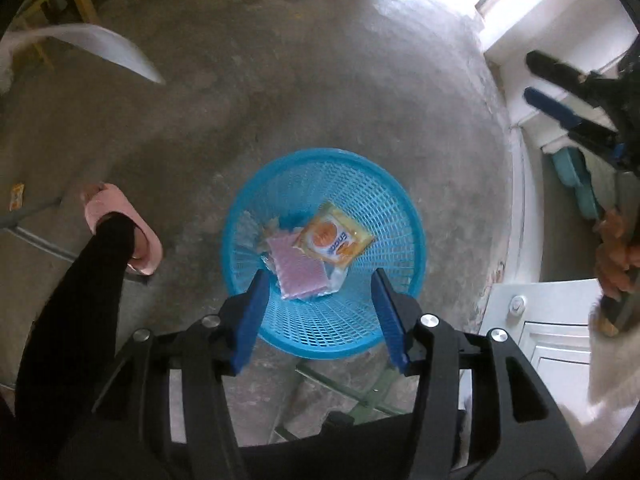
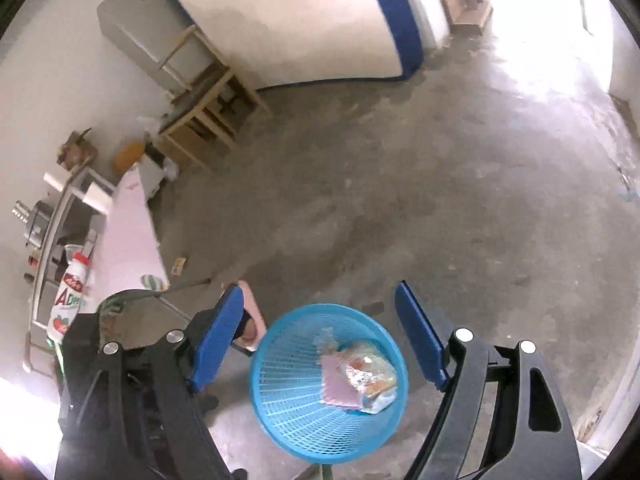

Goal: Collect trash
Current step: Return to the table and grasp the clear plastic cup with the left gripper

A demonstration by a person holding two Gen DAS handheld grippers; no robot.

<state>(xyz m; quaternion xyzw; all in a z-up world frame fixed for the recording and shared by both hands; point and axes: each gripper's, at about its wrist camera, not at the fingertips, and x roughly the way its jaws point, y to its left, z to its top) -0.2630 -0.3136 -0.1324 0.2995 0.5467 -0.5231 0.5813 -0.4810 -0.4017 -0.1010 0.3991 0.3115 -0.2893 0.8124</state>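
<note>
A blue mesh basket (image 1: 360,184) stands on the concrete floor, also in the right wrist view (image 2: 280,392). Inside lie an orange snack packet (image 1: 334,236), a pink wrapper (image 1: 296,266) and clear plastic; the same pile shows in the right wrist view (image 2: 360,376). My left gripper (image 1: 320,280) is open and empty, held above the basket's near rim. My right gripper (image 2: 320,300) is open and empty, held above the basket; it also shows at the right edge of the left wrist view (image 1: 532,80). A small orange wrapper (image 1: 17,196) lies on the floor at far left, also in the right wrist view (image 2: 179,266).
A foot in a pink slipper (image 1: 120,228) and a black-clad leg stand left of the basket. A table with a white bottle (image 2: 72,292) is at left. Wooden stools (image 2: 200,96) stand by the far wall. A white door (image 1: 540,344) is at right.
</note>
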